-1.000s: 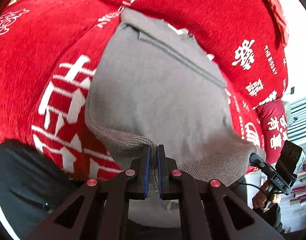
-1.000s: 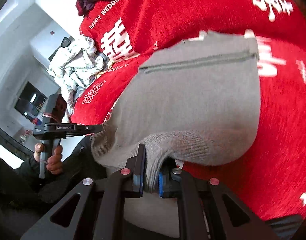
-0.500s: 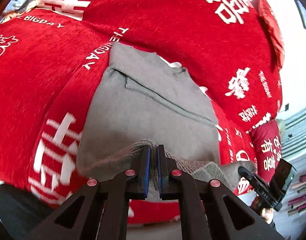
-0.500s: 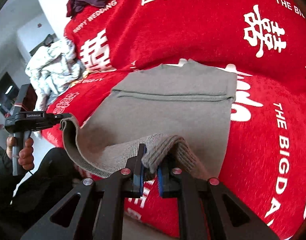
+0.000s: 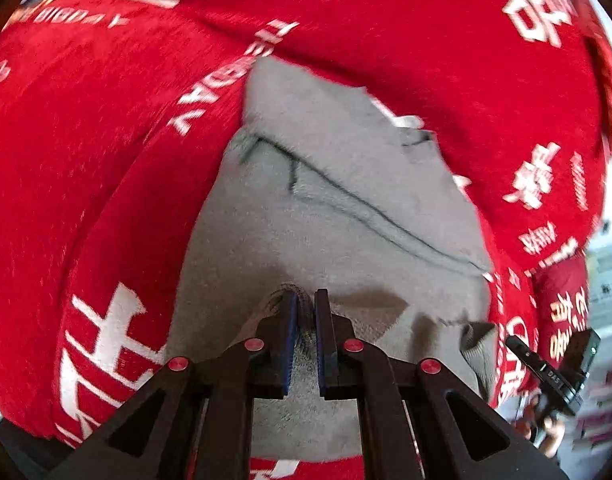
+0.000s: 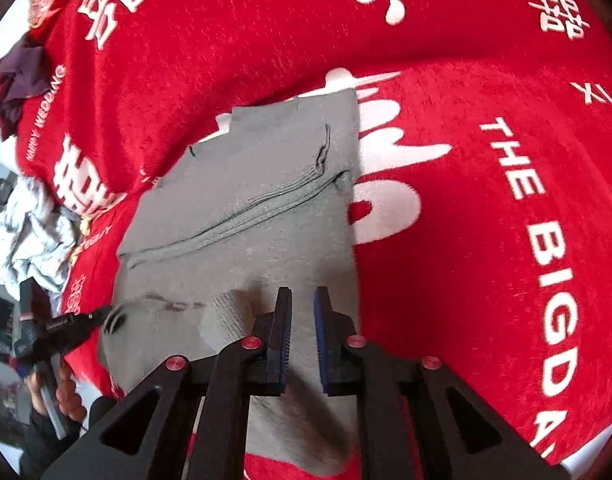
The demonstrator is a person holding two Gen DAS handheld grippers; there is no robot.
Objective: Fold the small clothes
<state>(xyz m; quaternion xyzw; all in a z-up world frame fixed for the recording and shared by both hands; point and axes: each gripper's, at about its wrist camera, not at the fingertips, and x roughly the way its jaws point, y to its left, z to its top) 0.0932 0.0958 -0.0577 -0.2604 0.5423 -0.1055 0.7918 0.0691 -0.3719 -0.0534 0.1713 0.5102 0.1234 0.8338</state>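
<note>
**Free room and obstacles on the bed**

The grey garment [image 6: 242, 224] occupies the near centre of the red bedspread [image 6: 486, 208]. To its right the bedspread lies bare, giving open passage. At far left a dark crumpled cloth [image 6: 14, 80] and a pale heap of clothes [image 6: 30, 240] block the edge; the left gripper [image 6: 102, 316] stands near left.

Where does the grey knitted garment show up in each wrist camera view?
Left wrist: the grey knitted garment fills the centre, its ribbed hem pinched in the jaws at the bottom.
Right wrist: it sits centre-left, running down under the jaws.
Shared landmark: the red blanket with white lettering.
</note>
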